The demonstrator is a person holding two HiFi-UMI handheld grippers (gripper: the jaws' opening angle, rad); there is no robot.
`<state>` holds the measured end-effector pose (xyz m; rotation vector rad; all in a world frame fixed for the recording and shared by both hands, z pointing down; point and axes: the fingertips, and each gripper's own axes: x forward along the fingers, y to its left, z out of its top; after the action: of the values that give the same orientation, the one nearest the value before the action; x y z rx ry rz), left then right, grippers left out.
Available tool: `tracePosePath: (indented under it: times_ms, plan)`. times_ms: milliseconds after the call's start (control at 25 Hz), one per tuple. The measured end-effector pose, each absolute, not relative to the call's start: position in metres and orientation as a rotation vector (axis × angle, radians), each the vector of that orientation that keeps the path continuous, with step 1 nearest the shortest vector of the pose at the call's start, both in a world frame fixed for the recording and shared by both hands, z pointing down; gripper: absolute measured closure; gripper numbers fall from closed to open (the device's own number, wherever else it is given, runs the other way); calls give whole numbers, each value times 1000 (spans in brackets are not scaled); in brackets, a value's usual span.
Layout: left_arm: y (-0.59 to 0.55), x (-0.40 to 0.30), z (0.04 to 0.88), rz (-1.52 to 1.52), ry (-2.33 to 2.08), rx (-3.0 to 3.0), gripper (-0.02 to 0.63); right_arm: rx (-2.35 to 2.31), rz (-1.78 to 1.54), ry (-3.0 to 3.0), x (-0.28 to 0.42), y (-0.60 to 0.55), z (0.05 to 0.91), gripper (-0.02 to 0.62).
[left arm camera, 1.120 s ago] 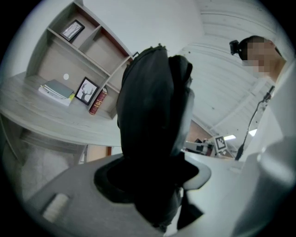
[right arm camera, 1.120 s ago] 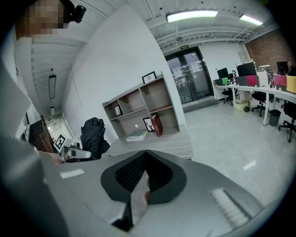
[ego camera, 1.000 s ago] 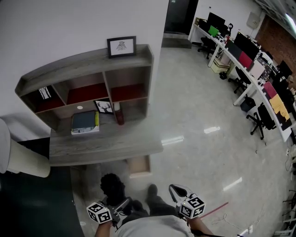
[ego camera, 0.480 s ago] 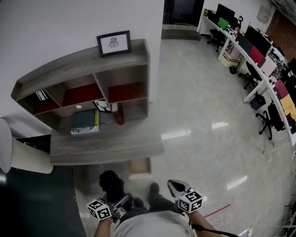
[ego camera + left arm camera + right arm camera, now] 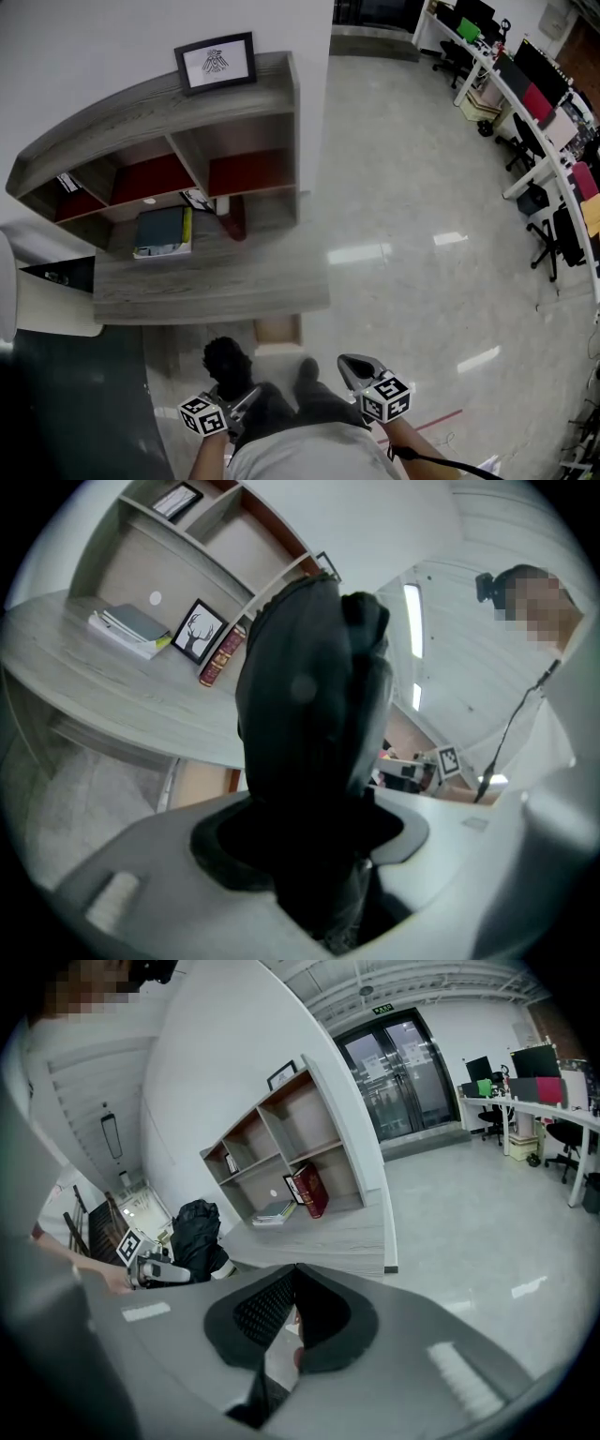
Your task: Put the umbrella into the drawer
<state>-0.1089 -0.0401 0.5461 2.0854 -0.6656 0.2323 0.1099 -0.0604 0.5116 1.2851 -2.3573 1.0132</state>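
A folded black umbrella stands up out of my left gripper, whose jaws are shut on its lower part. It fills the middle of the left gripper view, hiding the fingertips. The open light-wood drawer hangs under the grey desk's front edge, just beyond the umbrella, and appears as a tan box below the desktop. My right gripper is beside the person's legs, jaws shut with tips together and nothing between them. From there the umbrella shows to the left.
On the desk lie stacked books, a small framed picture and a red book against the shelf unit. A white object stands at the left. The person's shoes are on the glossy floor. Office desks and chairs line the right.
The desk and drawer have come nearer in the head view. Both grippers have moved toward the desk and a little lower, the left still gripping the umbrella.
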Motion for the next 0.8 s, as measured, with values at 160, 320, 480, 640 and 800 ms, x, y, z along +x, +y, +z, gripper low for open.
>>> tracePosePath:
  times_ms: [160, 320, 480, 640, 800]
  plan:
    - [-48, -97, 562, 250, -634, 2073, 359, 1288, 1046, -2332, 115, -65, 524, 591]
    - [-58, -92, 582, 300, -595, 2071, 359, 1295, 1089, -2299, 113, -67, 544, 591]
    - [-66, -90, 607, 349, -562, 2063, 359, 1311, 1121, -2265, 107, -69, 564, 591]
    - [-75, -88, 629, 353, -543, 2041, 359, 1351, 1151, -2231, 102, -73, 581, 591]
    - [-79, -89, 661, 373, -539, 2013, 359, 1351, 1184, -2205, 93, -76, 602, 591]
